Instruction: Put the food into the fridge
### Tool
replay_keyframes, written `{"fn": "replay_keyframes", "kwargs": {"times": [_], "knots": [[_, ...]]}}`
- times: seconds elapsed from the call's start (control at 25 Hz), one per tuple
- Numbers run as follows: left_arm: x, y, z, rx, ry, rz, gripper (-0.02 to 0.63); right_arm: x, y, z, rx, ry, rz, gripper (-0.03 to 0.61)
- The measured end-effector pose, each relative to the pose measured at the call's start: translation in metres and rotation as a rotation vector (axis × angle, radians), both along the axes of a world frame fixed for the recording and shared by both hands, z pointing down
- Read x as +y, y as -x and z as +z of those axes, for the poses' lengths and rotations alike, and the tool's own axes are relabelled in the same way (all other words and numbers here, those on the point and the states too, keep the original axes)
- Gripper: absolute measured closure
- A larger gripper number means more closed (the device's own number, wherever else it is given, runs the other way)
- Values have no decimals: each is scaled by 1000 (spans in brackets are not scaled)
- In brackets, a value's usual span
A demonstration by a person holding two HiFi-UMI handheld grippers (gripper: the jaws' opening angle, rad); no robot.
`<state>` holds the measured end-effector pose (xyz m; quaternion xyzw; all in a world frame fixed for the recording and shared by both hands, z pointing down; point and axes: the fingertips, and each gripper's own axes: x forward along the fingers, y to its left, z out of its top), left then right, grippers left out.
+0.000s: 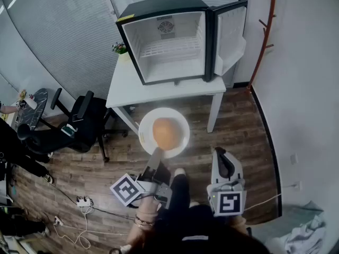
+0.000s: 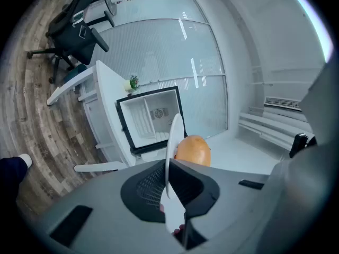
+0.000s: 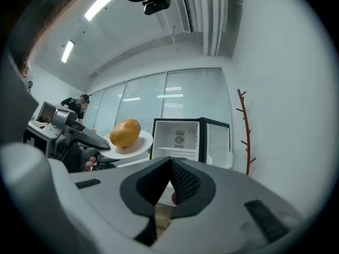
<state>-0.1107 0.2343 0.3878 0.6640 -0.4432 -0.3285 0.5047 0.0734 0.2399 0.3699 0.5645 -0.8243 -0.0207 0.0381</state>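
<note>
A white plate (image 1: 177,126) carries a round orange-brown piece of food (image 1: 166,132) and hangs in the air in front of the table. My left gripper (image 1: 157,153) is shut on the plate's near rim. In the left gripper view the plate (image 2: 173,136) stands edge-on between the jaws, with the food (image 2: 193,150) beside it. The black mini fridge (image 1: 164,36) stands on the white table (image 1: 127,89), its door (image 1: 230,33) swung open to the right and its white inside empty. My right gripper (image 1: 220,153) hangs to the right of the plate, shut and empty.
A black office chair (image 1: 79,123) stands left of the table. A power strip (image 1: 83,201) with cables lies on the wooden floor. A red-brown coat rack (image 1: 265,30) leans by the white wall on the right. A small plant (image 1: 119,47) sits beside the fridge.
</note>
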Motion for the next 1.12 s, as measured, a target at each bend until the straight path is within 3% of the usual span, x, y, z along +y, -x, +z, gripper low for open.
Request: {"fn": "replay_keyframes", "kwargs": {"times": [0.4, 1.12], "knots": [[-33, 0, 8, 38, 45, -1, 601, -36, 0, 4, 10, 5, 9, 578], [-109, -3, 2, 39, 71, 28, 601, -113, 6, -5, 10, 21, 32, 577]]}}
